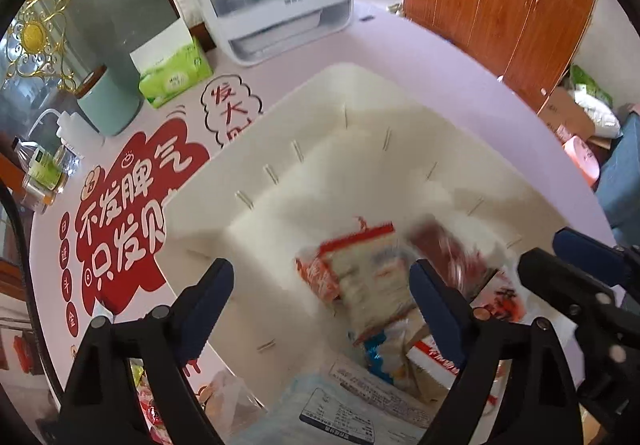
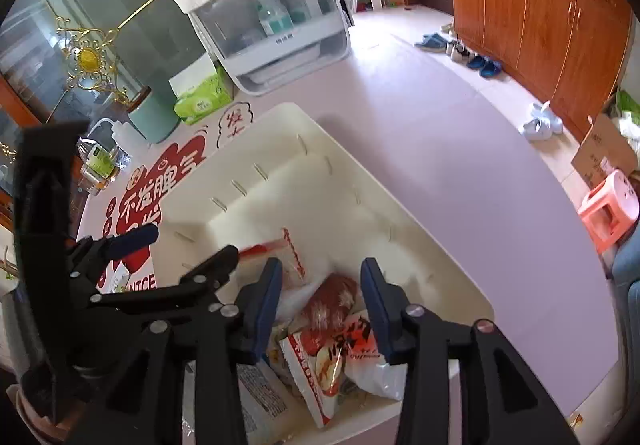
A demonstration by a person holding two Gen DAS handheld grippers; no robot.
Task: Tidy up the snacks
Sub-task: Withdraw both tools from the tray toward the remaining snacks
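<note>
Snack packets lie heaped at the near end of a white bin on the worktop, below both grippers. The left gripper has its jaws spread wide above a blurred red-and-cream packet. The right gripper has its jaws partly spread around a brown packet, not pressing it.

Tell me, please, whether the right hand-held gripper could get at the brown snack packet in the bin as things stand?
Probably yes. The right hand-held gripper is open over the bin, and the brown packet lies on top of the pile between its fingers, nothing covering it.
</note>
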